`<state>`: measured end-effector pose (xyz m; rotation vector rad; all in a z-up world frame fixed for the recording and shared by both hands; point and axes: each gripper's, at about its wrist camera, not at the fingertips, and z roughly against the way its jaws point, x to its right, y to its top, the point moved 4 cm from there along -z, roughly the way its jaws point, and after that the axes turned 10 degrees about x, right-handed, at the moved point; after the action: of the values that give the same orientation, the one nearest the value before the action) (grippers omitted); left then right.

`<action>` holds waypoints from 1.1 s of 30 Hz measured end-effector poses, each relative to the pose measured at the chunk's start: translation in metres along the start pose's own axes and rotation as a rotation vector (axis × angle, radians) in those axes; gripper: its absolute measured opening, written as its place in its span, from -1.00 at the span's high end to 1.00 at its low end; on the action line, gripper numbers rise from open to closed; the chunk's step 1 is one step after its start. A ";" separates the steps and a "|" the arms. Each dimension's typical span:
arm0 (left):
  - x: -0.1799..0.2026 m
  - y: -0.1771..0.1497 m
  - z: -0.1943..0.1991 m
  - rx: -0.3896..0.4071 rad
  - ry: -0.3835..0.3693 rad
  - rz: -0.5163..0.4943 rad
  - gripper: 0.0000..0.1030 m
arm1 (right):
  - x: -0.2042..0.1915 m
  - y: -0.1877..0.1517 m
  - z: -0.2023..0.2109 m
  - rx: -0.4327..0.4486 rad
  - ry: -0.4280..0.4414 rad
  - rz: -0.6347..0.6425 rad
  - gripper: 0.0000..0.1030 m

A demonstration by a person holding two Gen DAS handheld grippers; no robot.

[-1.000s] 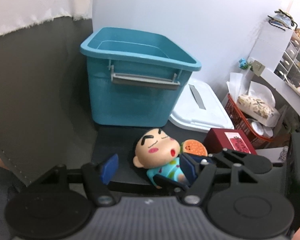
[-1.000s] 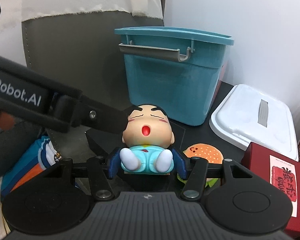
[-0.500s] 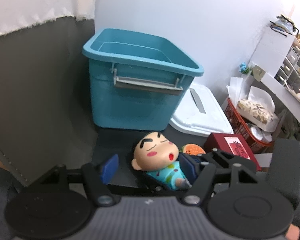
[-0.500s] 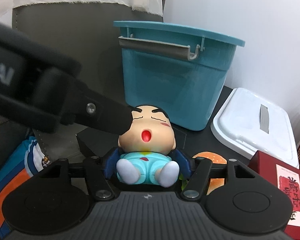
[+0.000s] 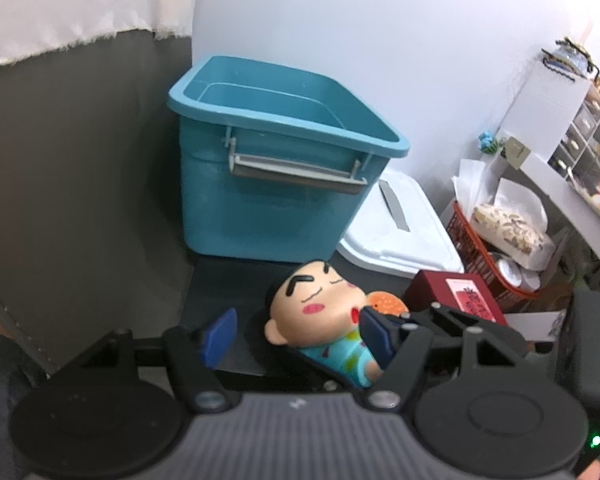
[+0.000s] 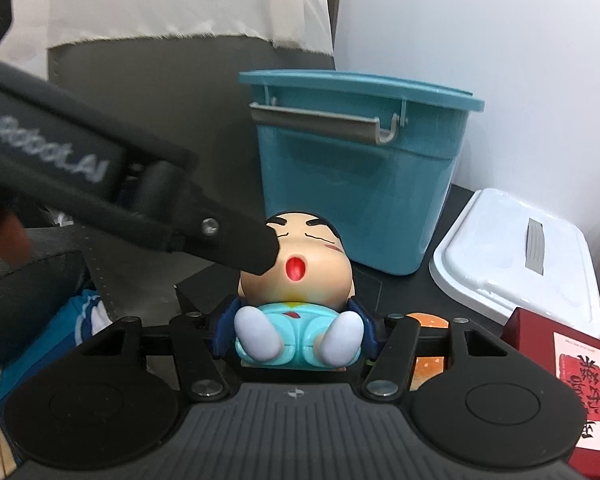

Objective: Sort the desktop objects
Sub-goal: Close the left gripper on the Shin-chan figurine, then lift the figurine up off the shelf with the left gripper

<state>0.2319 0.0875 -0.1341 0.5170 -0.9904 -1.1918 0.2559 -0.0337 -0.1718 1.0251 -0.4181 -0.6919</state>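
My right gripper [image 6: 296,330] is shut on a cartoon boy figurine [image 6: 296,276], gripping its light-blue body, feet toward the camera, above the black desk. The figurine also shows in the left wrist view [image 5: 320,312]. My left gripper [image 5: 296,334] is open beside it; its right finger overlaps the figurine's body and its left finger [image 5: 220,334] is apart. In the right wrist view a left gripper finger [image 6: 236,246] crosses the figurine's face. A teal bin [image 5: 276,184] with a grey handle stands open behind; it also shows in the right wrist view [image 6: 360,184].
A white lid [image 6: 516,256] lies right of the bin. An orange burger toy [image 6: 430,342] and a dark red box [image 6: 560,392] sit on the desk at right. A red basket [image 5: 484,240] with packets and drawers stands far right. A grey chair back [image 5: 80,168] is at left.
The right gripper has lifted the figurine and carried it closer to the bin. The left gripper has moved in, its finger now crossing the figurine's face.
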 end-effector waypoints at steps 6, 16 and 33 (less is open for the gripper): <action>0.000 0.004 0.003 0.009 -0.035 0.006 -0.37 | -0.005 0.005 0.014 0.034 0.035 -0.028 -0.21; 0.002 0.006 0.009 0.020 -0.104 0.055 -0.38 | 0.003 -0.002 0.038 0.109 0.080 -0.132 -0.21; 0.000 0.006 0.011 0.008 -0.218 0.170 -0.38 | 0.003 -0.009 0.064 0.265 0.168 -0.181 -0.21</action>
<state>0.2261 0.0911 -0.1235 0.3055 -1.2011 -1.1071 0.2157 -0.0791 -0.1494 1.3739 -0.2770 -0.7170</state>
